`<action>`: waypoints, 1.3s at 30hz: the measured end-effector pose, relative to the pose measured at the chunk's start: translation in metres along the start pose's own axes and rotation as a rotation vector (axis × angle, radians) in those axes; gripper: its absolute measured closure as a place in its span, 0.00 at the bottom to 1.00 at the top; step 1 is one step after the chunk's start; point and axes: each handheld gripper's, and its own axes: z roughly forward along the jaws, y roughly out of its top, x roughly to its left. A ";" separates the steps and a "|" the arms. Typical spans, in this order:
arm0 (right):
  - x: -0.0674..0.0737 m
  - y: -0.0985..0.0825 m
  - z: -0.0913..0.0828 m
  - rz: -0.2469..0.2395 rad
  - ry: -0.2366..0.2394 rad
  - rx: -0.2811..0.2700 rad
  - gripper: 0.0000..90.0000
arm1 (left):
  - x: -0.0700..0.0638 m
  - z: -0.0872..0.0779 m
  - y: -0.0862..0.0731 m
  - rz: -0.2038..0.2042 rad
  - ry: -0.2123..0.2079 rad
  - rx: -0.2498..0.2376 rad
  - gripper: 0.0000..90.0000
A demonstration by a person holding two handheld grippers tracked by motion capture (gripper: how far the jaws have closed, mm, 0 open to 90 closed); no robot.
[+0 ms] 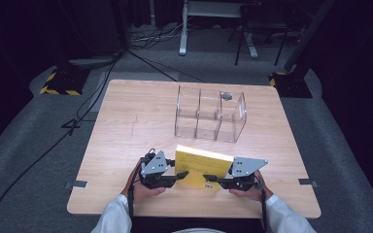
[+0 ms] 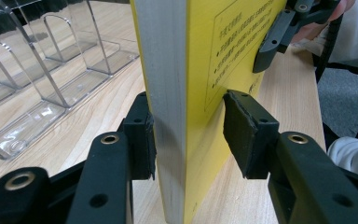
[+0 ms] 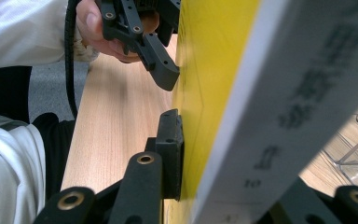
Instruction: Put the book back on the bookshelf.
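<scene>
Book [image 1: 201,164], yellow-covered, standing upright on edge on the near part of the wooden table [image 1: 126,126], between the two grippers and in front of the clear three-compartment organiser [image 1: 210,114]. Left gripper [image 2: 189,135]: released; one pad [image 2: 144,140] lies against the page edge, while the other stands clear of the yellow cover. Right gripper [image 1: 213,178]: clenched on the book's opposite end, one pad [image 3: 172,154] flat against the cover.
</scene>
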 end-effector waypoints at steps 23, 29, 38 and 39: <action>-0.004 -0.004 -0.007 0.023 -0.056 0.002 0.83 | 0.014 -0.015 -0.034 -0.066 0.246 0.242 0.50; -0.005 -0.009 -0.019 0.048 -0.111 0.010 0.83 | 0.024 -0.029 -0.053 -0.155 0.302 0.318 0.35; -0.010 -0.025 -0.052 0.121 -0.238 0.006 0.84 | 0.030 -0.051 -0.079 -0.284 0.364 0.395 0.23; -0.010 -0.027 -0.057 0.128 -0.255 0.006 0.84 | 0.030 -0.054 -0.081 -0.287 0.363 0.394 0.21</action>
